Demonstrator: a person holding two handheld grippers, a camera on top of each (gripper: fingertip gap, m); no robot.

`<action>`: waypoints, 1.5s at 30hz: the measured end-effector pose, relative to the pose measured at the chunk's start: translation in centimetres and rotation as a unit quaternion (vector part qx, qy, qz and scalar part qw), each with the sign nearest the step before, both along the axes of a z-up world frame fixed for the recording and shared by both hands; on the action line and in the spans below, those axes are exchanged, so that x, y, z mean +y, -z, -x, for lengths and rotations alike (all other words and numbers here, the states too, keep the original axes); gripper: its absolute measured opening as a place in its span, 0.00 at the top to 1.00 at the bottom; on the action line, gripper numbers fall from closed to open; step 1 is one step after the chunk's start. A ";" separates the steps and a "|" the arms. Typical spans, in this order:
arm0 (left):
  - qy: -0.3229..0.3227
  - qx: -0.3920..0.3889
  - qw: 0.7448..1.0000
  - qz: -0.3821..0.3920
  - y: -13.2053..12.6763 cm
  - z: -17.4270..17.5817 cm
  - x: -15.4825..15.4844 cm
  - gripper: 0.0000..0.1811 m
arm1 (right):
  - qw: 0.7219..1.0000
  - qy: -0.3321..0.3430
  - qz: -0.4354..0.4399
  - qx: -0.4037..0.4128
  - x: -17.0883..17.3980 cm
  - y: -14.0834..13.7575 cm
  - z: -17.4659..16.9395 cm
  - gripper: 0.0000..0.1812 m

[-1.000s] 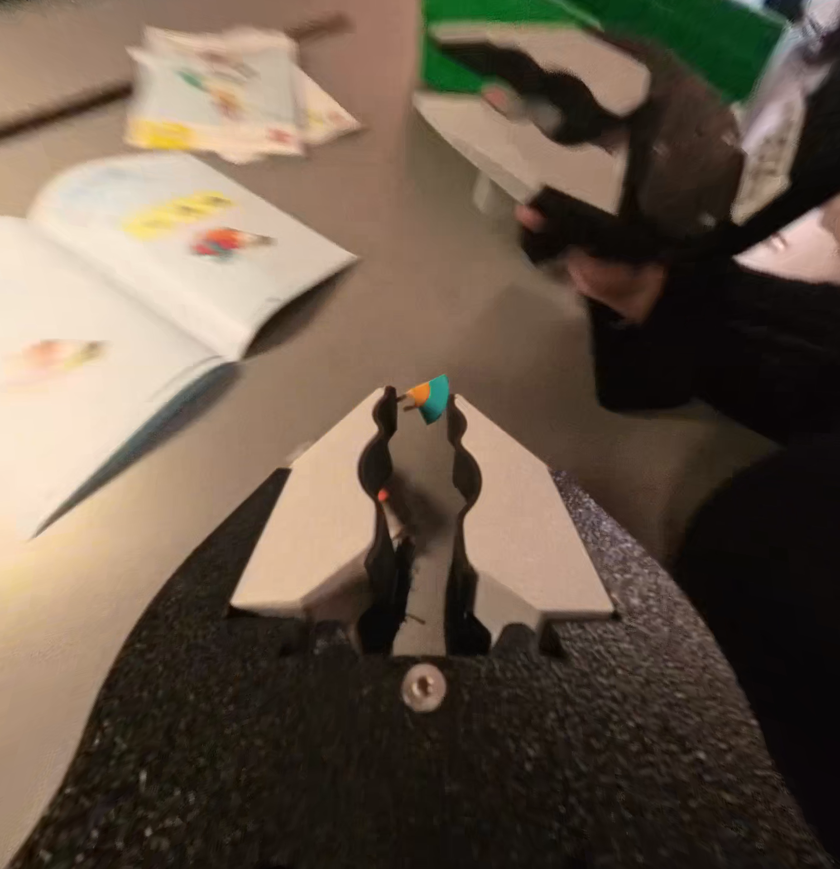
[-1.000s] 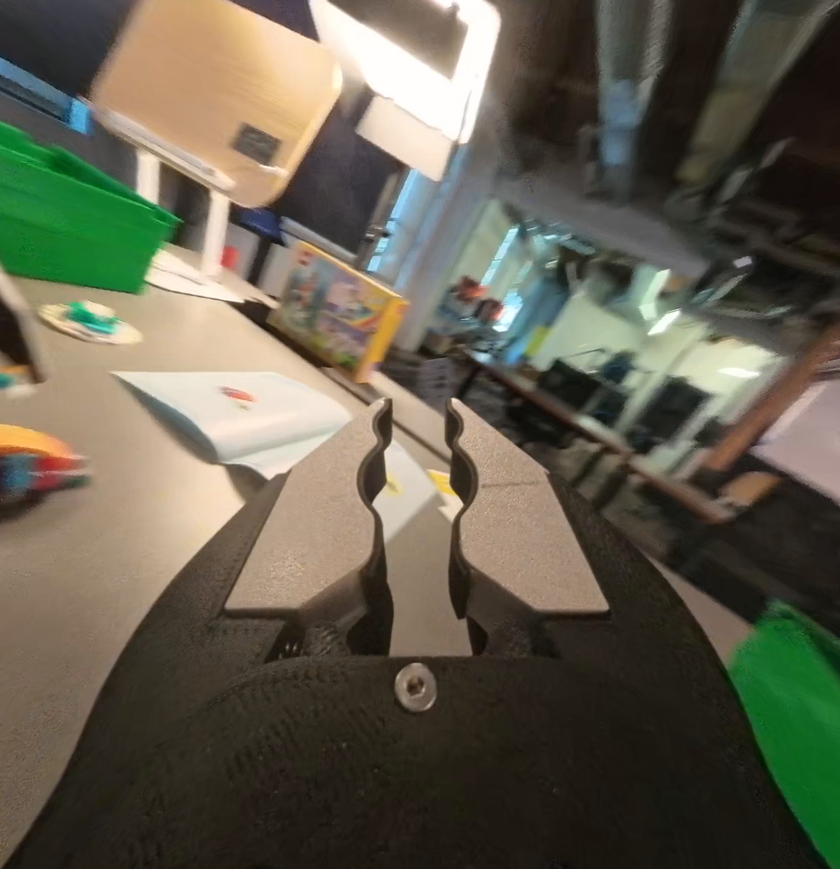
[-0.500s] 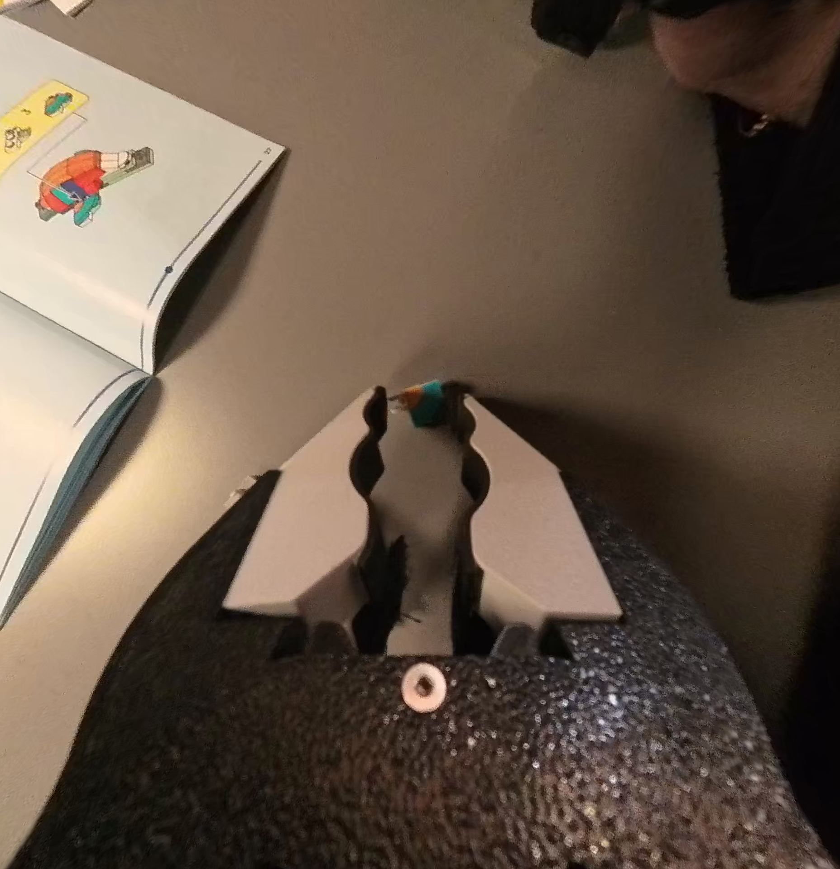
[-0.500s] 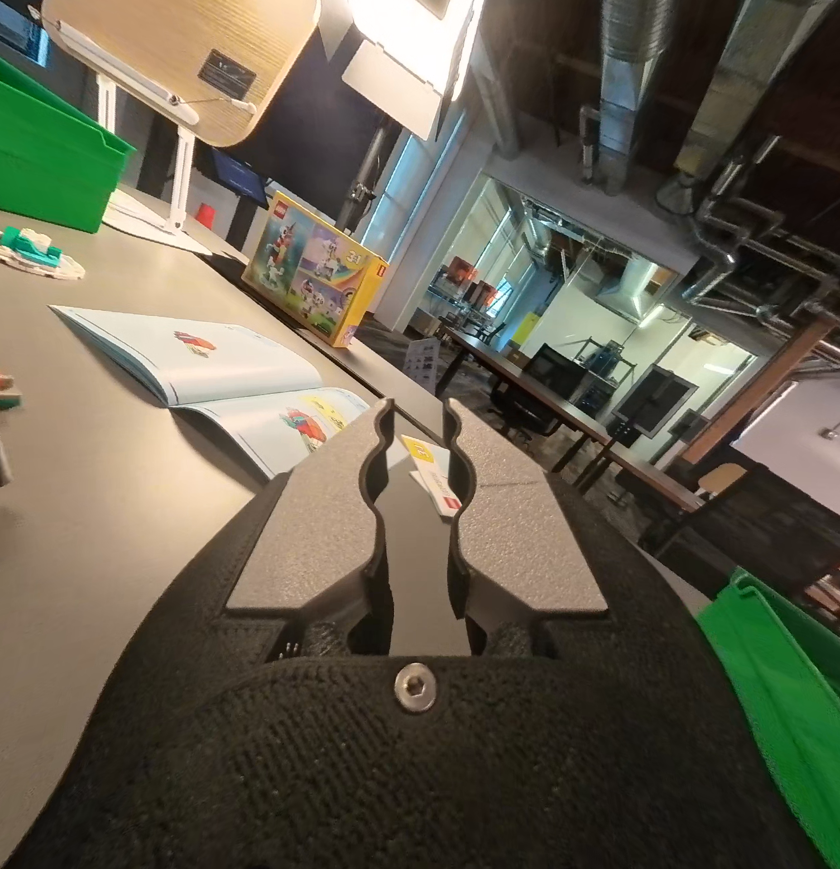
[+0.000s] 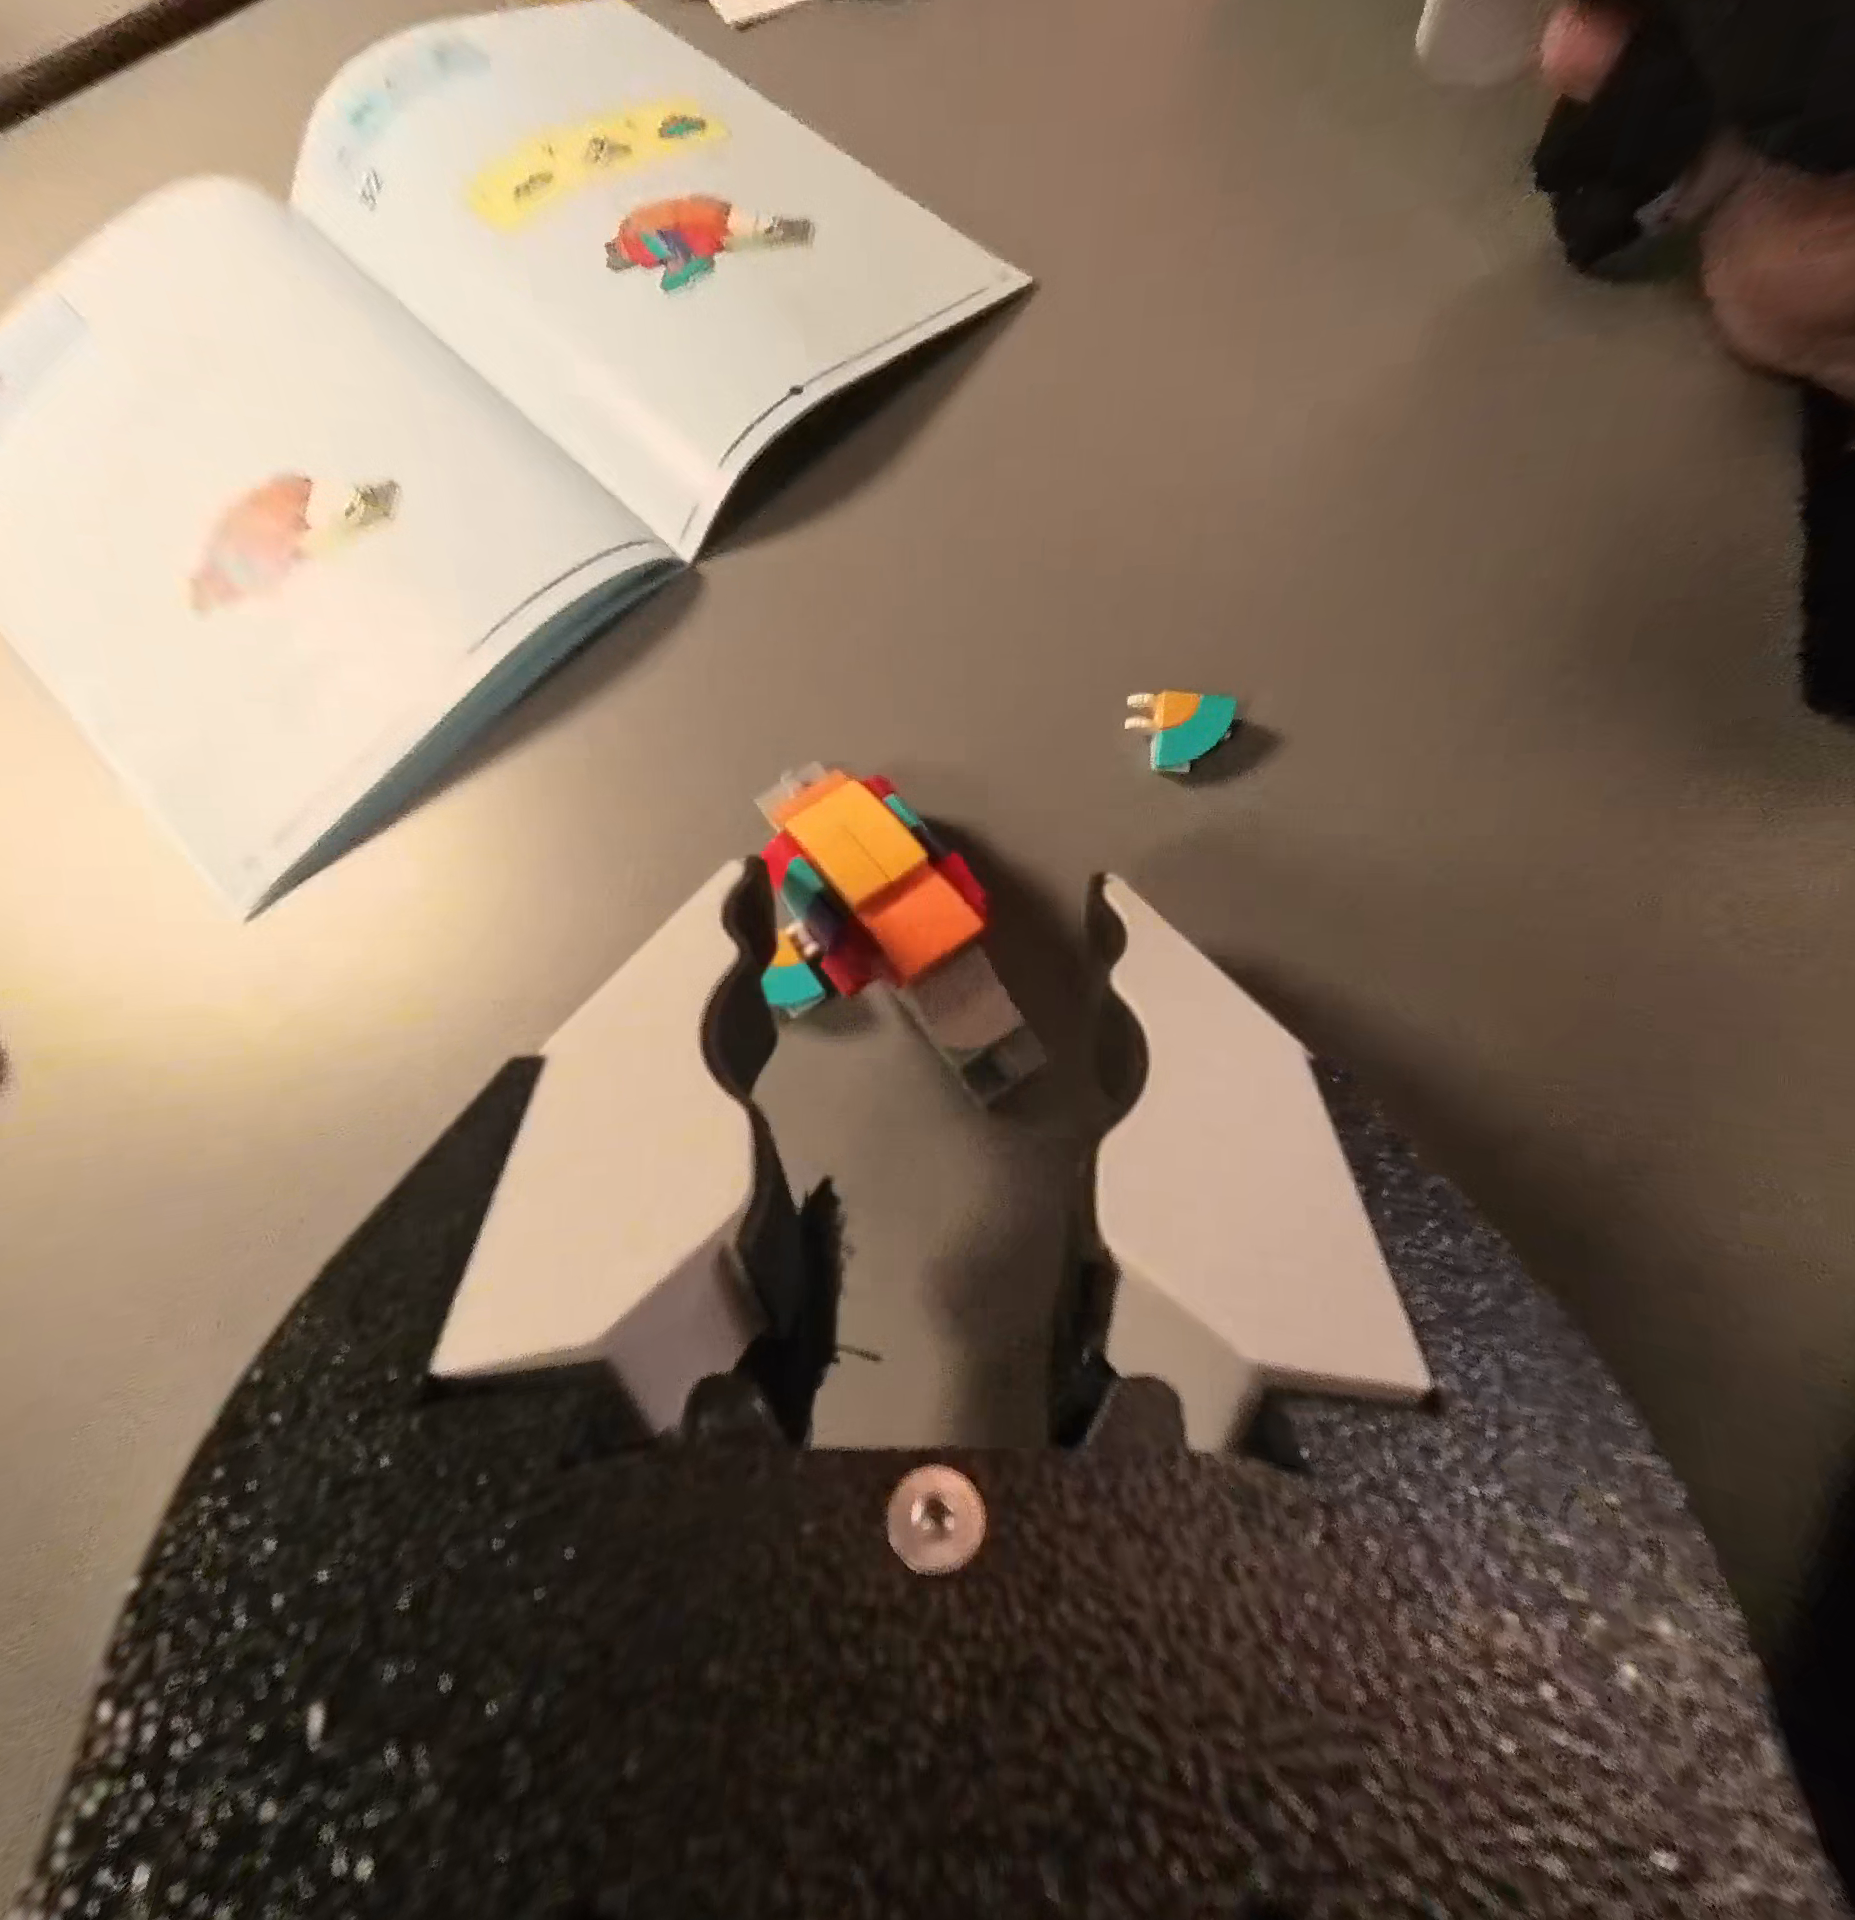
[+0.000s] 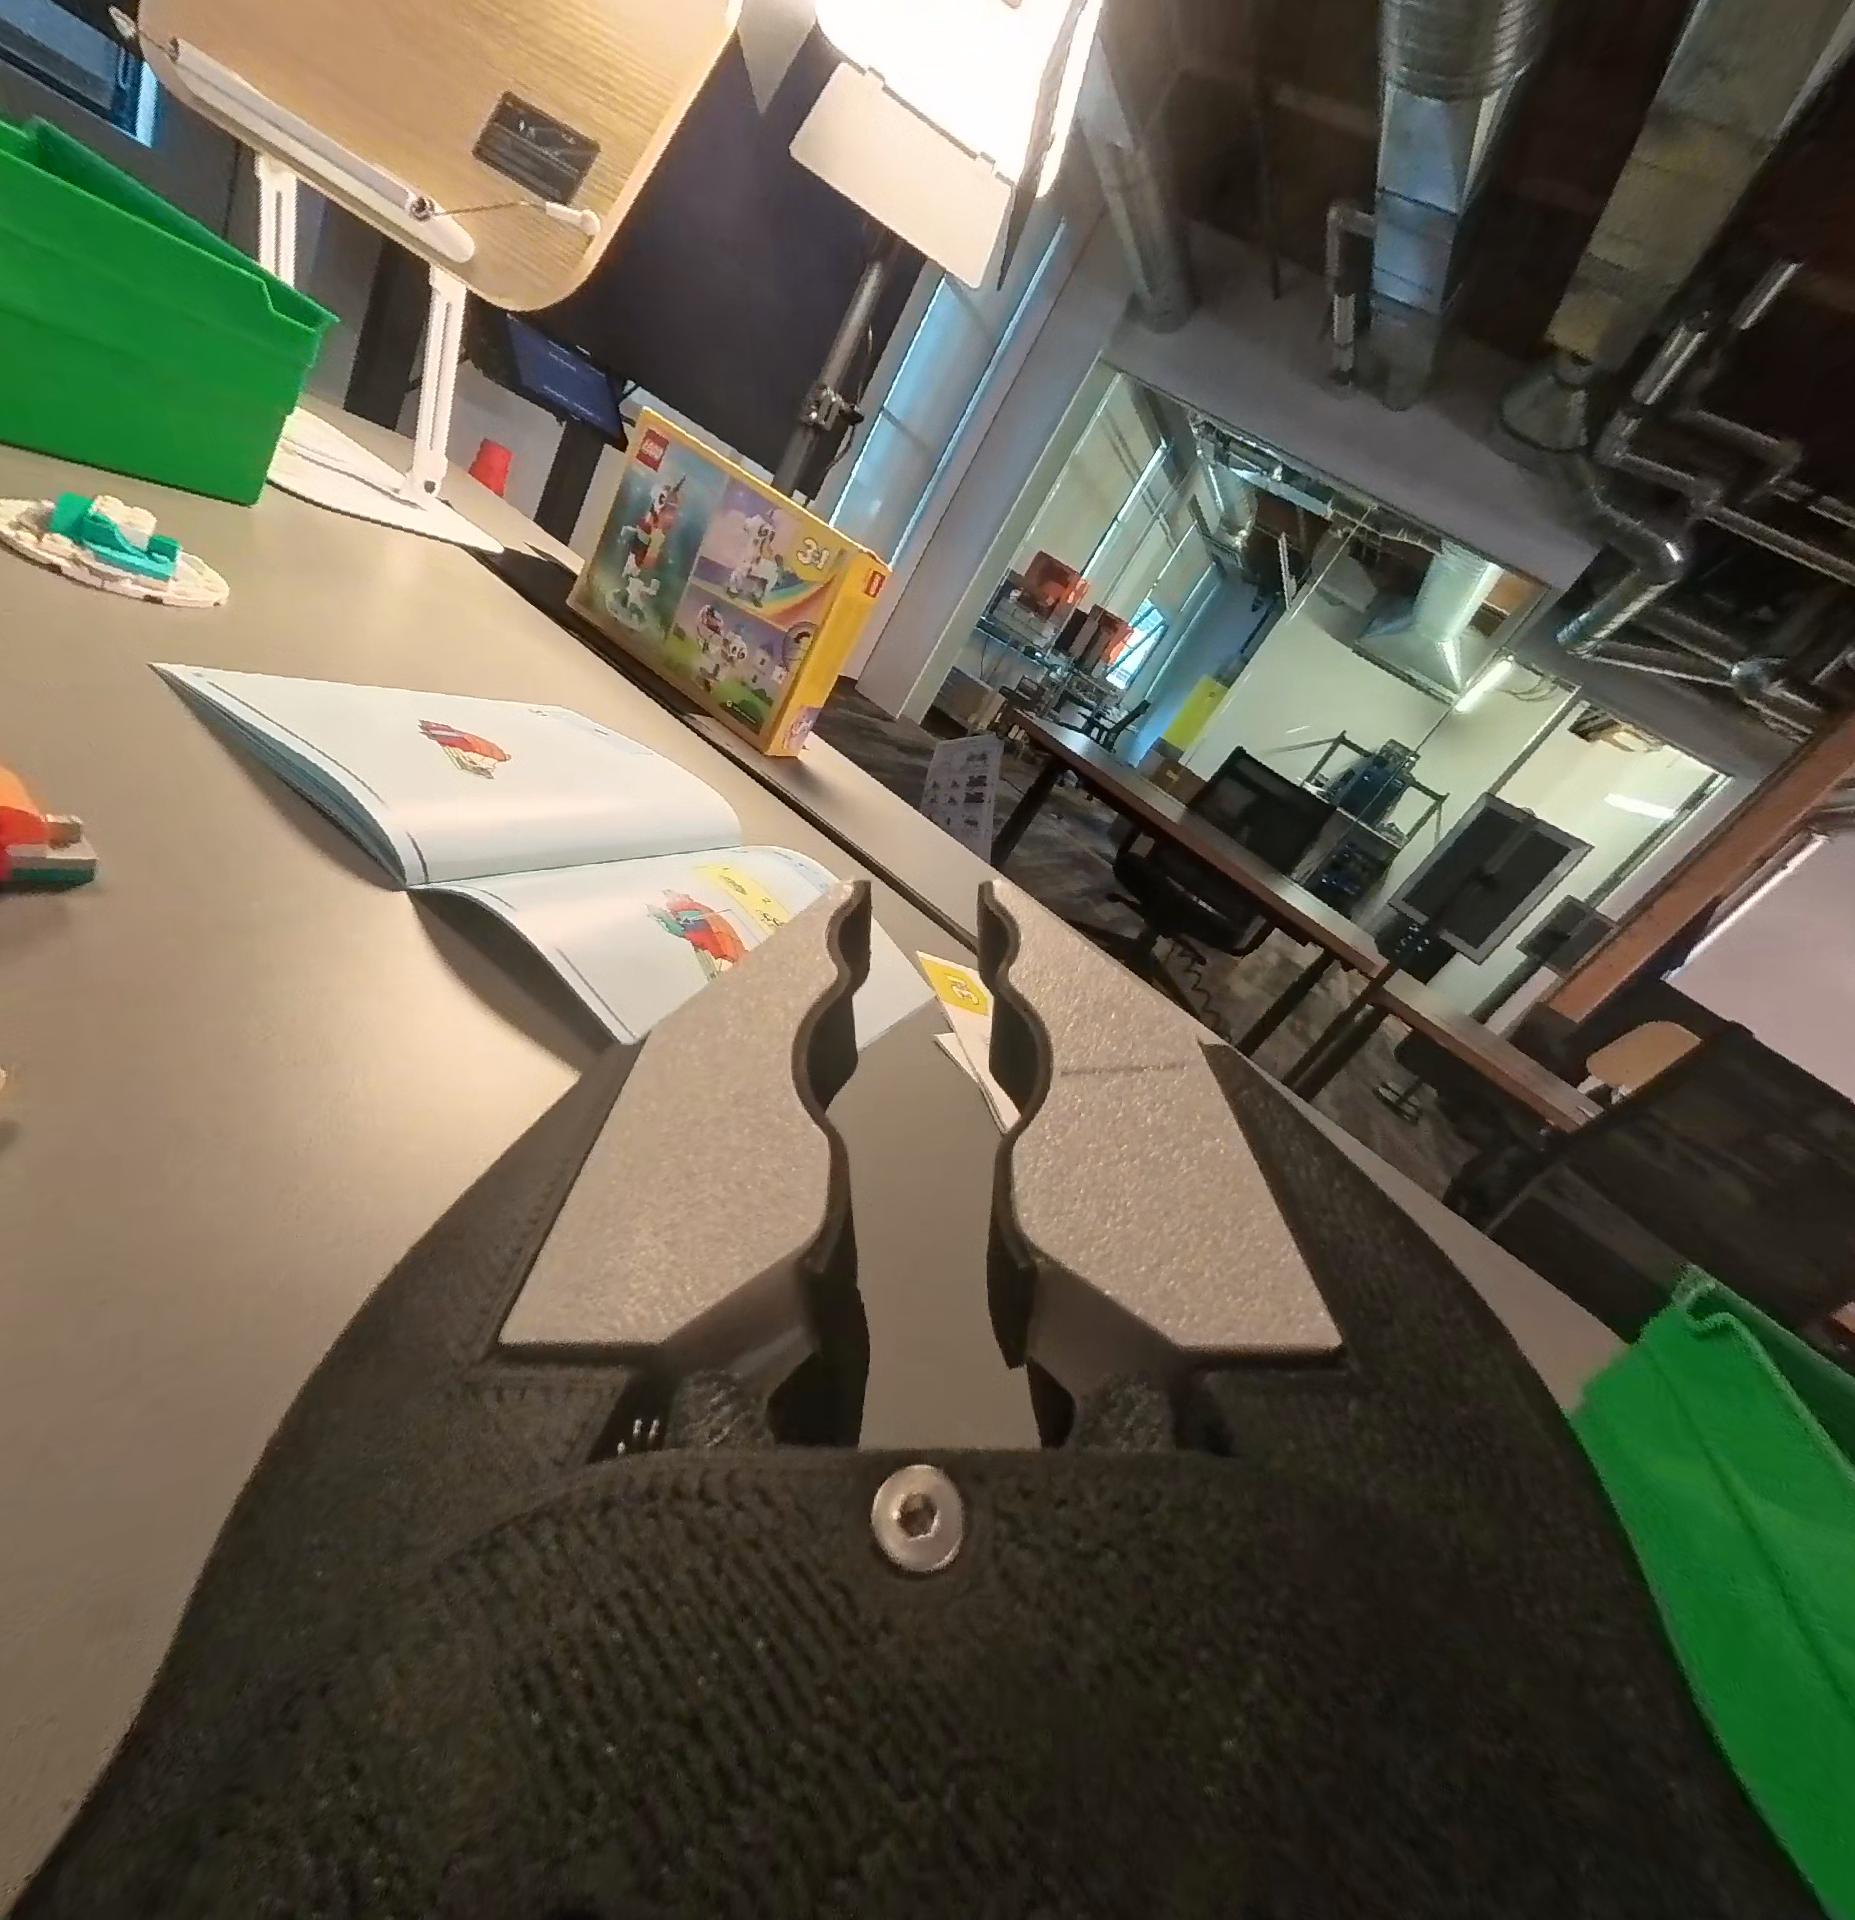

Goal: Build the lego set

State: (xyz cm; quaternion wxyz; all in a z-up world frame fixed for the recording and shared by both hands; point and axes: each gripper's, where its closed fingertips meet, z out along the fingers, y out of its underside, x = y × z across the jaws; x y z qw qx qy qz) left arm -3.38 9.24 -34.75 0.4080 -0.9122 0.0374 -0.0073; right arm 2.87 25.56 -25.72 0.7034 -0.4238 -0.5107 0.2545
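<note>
The left tool (image 5: 918, 894) hangs over the bench (image 5: 1318, 499) with its fingers spread wide and nothing between them. Just in front of its tips lies the half-built model (image 5: 881, 914), a small lump of orange, yellow, red and teal bricks with a grey piece sticking out toward the tool. A little farther ahead and to the right of the tool, apart from the model, lies a small fin piece (image 5: 1183, 727) in teal and orange, alone on the bench.

The right tool (image 6: 923, 914) is low over the bench, fingers close together with only a narrow gap, and it holds nothing. Ahead of it and to its left the instruction booklet (image 6: 549, 790) lies open, and beyond that stands the yellow set box (image 6: 725, 613). Far to its left a white round plate with teal bricks (image 6: 102, 545) waits beside a green bin (image 6: 123, 343).

I judge the build is somewhere in the middle (the body has many bricks joined, but it is small). The fin piece is not yet attached, and the plate assembly stays separate.
</note>
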 end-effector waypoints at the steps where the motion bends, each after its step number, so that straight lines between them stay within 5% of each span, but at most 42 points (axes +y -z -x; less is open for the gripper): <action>1: -0.005 0.005 1.000 0.002 0.2 0.2 -0.1 0.69 | 1.000 0.000 -0.003 -0.002 -0.1 0.1 0.1 0.89; 6: -0.023 0.026 0.999 0.008 0.9 1.3 -0.3 0.75 | 1.000 -0.018 -0.021 -0.015 -1.0 0.4 0.4 0.89; 9: -0.025 0.030 0.999 -0.005 0.8 1.5 -0.3 0.81 | 0.995 -0.093 -0.027 -0.007 -3.5 0.3 0.8 0.94; 15: -0.020 0.041 0.998 -0.034 0.4 2.3 -0.3 0.84 | 0.988 -0.136 -0.061 -0.041 -5.6 1.3 1.5 0.87; 21: -0.010 -0.113 0.991 -0.065 -1.2 1.7 -0.1 0.85 | 0.946 -0.157 -0.254 -0.124 -10.4 3.7 3.9 0.83; 25: 0.026 -0.274 0.959 -0.072 -2.7 0.6 0.0 0.85 | 0.901 -0.215 -0.349 -0.143 -13.8 5.1 5.5 0.77; 29: 0.063 -0.307 0.949 -0.039 -2.8 0.4 -0.7 0.85 | 0.884 -0.243 -0.364 -0.163 -14.7 6.1 6.9 0.71; 33: 0.114 -0.317 0.941 -0.030 -3.3 -0.9 -1.4 0.85 | 0.883 -0.267 -0.358 -0.142 -15.8 5.7 7.1 0.79; 39: 0.139 -0.278 0.947 -0.076 -4.2 -1.1 -1.0 0.82 | 0.896 -0.275 -0.309 -0.160 -15.6 5.9 7.0 0.83; 41: 0.152 -0.246 0.950 -0.122 -5.5 -1.1 -0.8 0.62 | 0.907 -0.277 -0.274 -0.163 -15.1 5.9 7.0 0.83; 43: 0.165 -0.156 0.960 -0.161 -6.0 -0.8 -0.7 0.49 | 0.915 -0.281 -0.235 -0.167 -14.7 5.8 7.0 0.83; 45: 0.190 -0.025 0.965 -0.181 -5.8 -0.7 -0.7 0.48 | 0.921 -0.293 -0.194 -0.167 -14.6 5.6 7.0 0.83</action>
